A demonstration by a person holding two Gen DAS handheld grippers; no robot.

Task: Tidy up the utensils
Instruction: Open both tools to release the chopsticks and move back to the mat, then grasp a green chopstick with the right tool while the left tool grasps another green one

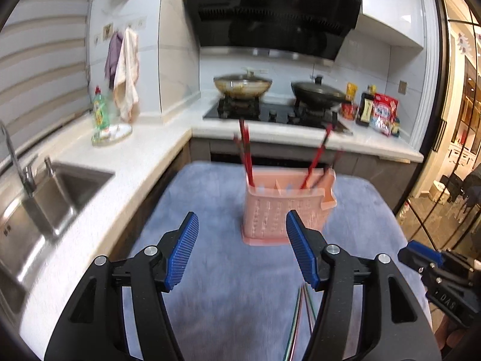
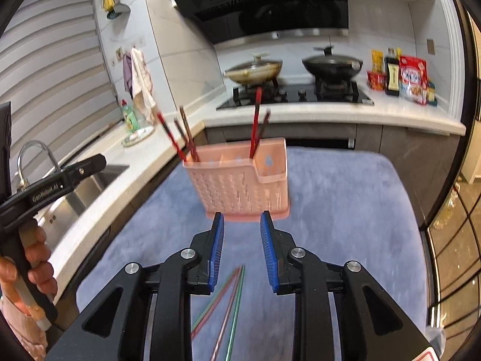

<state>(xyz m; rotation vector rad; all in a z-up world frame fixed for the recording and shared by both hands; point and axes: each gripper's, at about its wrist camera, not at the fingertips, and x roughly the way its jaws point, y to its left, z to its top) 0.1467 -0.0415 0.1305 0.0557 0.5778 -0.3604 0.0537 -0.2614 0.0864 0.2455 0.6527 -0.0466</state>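
A pink slotted utensil holder (image 1: 285, 210) stands upright on a blue-grey cloth (image 1: 228, 270); it also shows in the right wrist view (image 2: 243, 186). Several red and dark chopsticks (image 1: 248, 156) stand in it, some at its left end (image 2: 183, 138), some at its right (image 2: 257, 126). Thin red and green chopsticks (image 2: 231, 297) lie on the cloth below my right gripper (image 2: 242, 219), also seen in the left wrist view (image 1: 300, 319). My left gripper (image 1: 242, 219) is open and empty, just short of the holder. My right gripper is open and empty, close to the holder's base.
A steel sink (image 1: 39, 207) and tap (image 1: 18, 162) are in the white counter at left. A stove with two woks (image 1: 243, 85) is behind, with packets (image 1: 381, 112) at right. A detergent bottle (image 1: 100, 114) stands by hanging towels. The cloth's right edge (image 2: 409, 210) drops to the floor.
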